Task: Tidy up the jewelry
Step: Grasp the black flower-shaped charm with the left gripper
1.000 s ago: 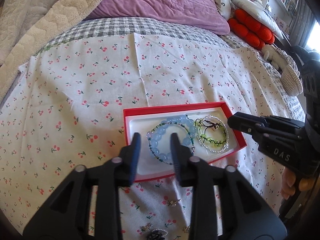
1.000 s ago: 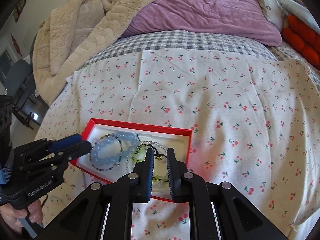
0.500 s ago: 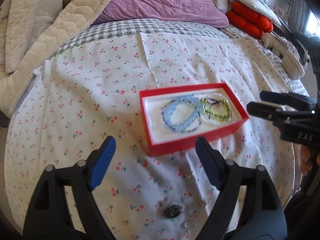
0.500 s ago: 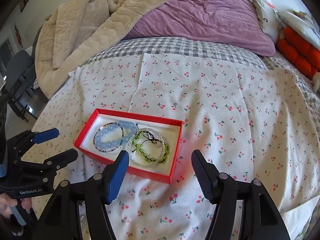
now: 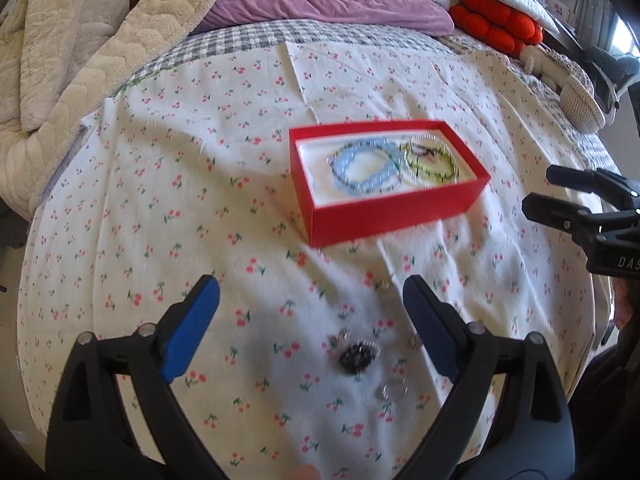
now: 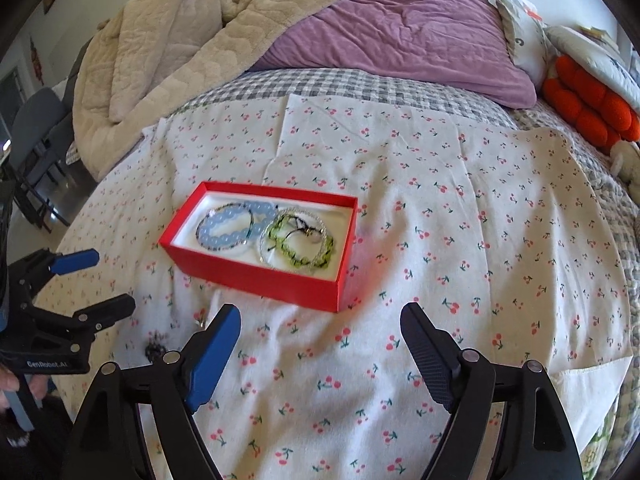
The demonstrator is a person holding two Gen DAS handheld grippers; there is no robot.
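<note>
A red box (image 5: 394, 208) with a white lining sits on a cherry-print cloth (image 5: 160, 208) spread over the bed; inside it, a pale blue beaded bracelet (image 5: 362, 174) lies toward the box's left end and a green beaded bracelet (image 5: 430, 160) toward its right end, the two touching or overlapping where they meet; a clear beaded band rings the green one.

The left tool (image 5: 312, 304) hangs above the cloth on the near side of the box with its jaws wide apart and nothing between them; one of its fingers (image 5: 188, 328) carries a blue pad. Below that gap, loose on the cloth and well apart from the box, lie a dark beaded piece (image 5: 358, 354), a small clear ring (image 5: 394, 390) just beside it, and a few tiny items too blurred to name.

The right tool (image 6: 320, 332) likewise hovers over the cloth near the box's front right corner, jaws spread and holding nothing; in the left wrist view it enters from the right edge, its two black fingers (image 5: 576, 178) apart.

Behind the cloth are a grey checked sheet (image 6: 320, 84), a purple duvet (image 6: 400, 32), a beige quilted blanket (image 6: 180, 40) and an orange bobbled cushion (image 6: 588, 104).
</note>
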